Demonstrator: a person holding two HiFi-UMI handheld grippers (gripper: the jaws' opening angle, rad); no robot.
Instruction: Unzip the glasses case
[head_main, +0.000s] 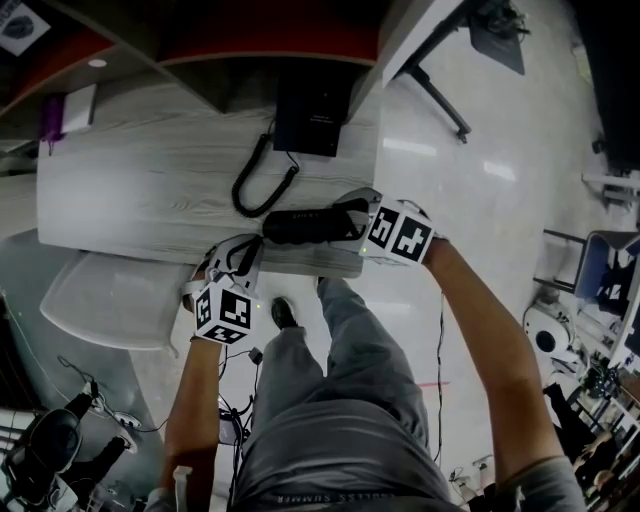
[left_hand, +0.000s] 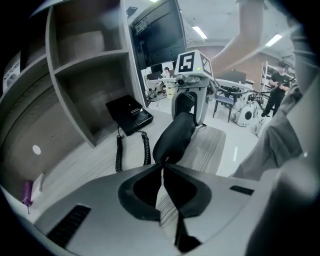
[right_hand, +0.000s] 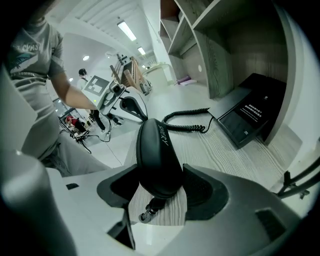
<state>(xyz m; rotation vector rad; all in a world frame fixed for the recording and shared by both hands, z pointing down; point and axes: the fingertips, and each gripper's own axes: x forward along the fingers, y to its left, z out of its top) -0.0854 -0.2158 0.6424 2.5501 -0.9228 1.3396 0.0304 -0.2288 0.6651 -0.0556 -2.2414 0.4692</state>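
A black zipped glasses case (head_main: 305, 225) lies lengthwise along the front edge of the pale wooden table (head_main: 150, 190). My right gripper (head_main: 355, 215) grips its right end; in the right gripper view the case (right_hand: 155, 150) sits between both pads, and a small metal tab (right_hand: 148, 210) hangs under its near end. My left gripper (head_main: 255, 245) is at the case's left end. In the left gripper view its jaws (left_hand: 163, 164) are pinched together right at the tip of the case (left_hand: 175, 135); what they pinch there is hidden.
A black desk phone (head_main: 312, 115) stands at the back of the table, its coiled cord (head_main: 255, 180) looping toward the case. Shelving rises behind it. A purple object (head_main: 50, 120) lies far left. A white chair (head_main: 105, 300) is below the table's left part.
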